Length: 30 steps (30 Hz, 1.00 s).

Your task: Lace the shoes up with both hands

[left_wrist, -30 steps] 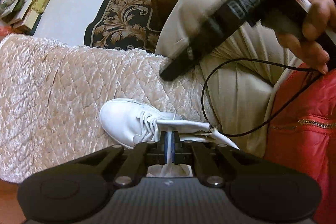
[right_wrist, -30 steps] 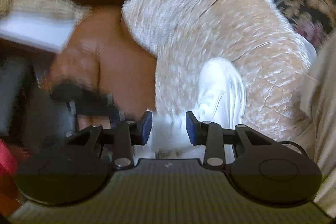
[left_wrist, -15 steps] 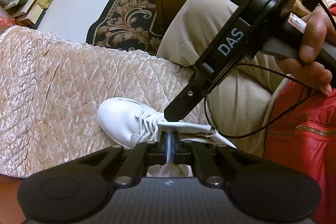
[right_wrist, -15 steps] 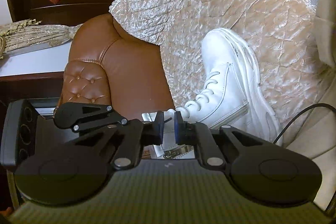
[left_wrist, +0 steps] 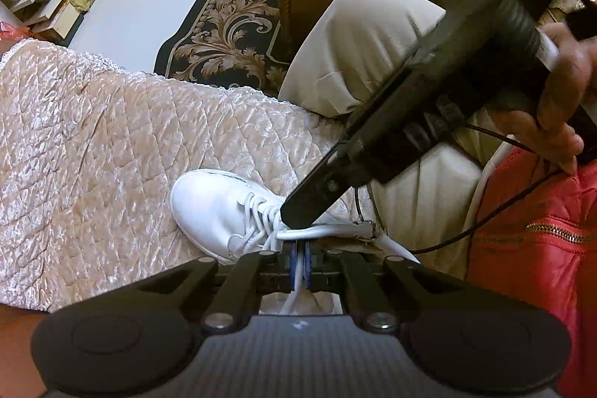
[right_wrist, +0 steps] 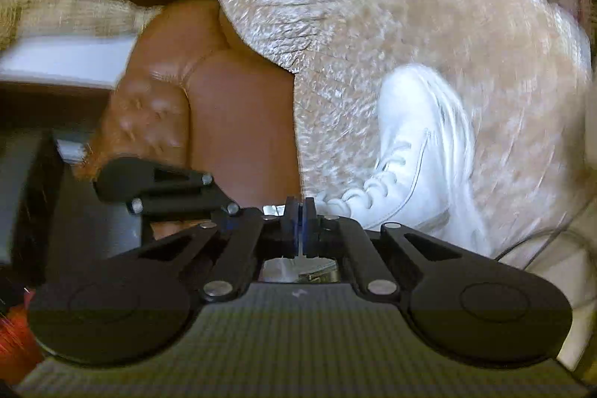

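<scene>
Shoelace is thin, limp and slippery; I judge it needs pinching near its tip. It runs off the white shoe on the quilted cover. My left gripper is clamped on one strand, and my right gripper, jaws just closed, pinches another beside the shoe's eyelets.

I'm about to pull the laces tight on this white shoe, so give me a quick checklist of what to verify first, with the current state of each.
1. left gripper shut on a lace: ok, a white strand runs between its pads.
2. right gripper shut on a lace: its jaws have just been closing and look shut; a white sliver shows between the pads, but blur means cannot tell.
3. white shoe resting on the quilted cover: ok.
4. Lace strand across the shoe's opening taut: ok, it looks stretched.
5. Black cable clear of the laces: cannot tell, it passes close.
</scene>
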{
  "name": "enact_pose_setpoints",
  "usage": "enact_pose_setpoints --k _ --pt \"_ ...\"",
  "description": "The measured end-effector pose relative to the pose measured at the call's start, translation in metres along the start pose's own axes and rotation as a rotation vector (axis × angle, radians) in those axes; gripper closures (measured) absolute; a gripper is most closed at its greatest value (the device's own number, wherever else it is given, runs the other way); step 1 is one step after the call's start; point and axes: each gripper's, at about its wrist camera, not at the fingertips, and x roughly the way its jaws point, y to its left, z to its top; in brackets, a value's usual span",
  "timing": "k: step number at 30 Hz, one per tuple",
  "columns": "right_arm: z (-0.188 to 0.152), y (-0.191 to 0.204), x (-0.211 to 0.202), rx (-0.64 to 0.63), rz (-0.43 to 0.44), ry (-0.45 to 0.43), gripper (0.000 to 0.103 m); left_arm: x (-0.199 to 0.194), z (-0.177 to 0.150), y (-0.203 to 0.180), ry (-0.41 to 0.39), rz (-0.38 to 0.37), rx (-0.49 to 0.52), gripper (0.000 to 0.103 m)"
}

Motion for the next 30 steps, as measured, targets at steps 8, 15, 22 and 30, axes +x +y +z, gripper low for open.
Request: enact_pose_setpoints --k 8,15,22,30 --pt "-0.046 0.081 0.010 -0.782 -0.385 -0.072 0.099 -0.001 0.000 0.005 -0.016 0.042 -0.022 0.070" --pt "-0.057 0.068 0.008 -1.024 -0.610 -0.102 0.100 0.005 -0.005 0.010 -0.020 0.037 -0.057 0.058" --pt "-0.026 0.035 -0.004 -0.997 -0.815 -0.168 0.099 0.011 -0.008 0.014 -0.010 0.040 -0.077 0.056" --pt "0.008 0.000 -0.017 -0.892 -0.906 -0.224 0.099 0.013 -0.012 0.019 -0.014 0.047 -0.106 0.050"
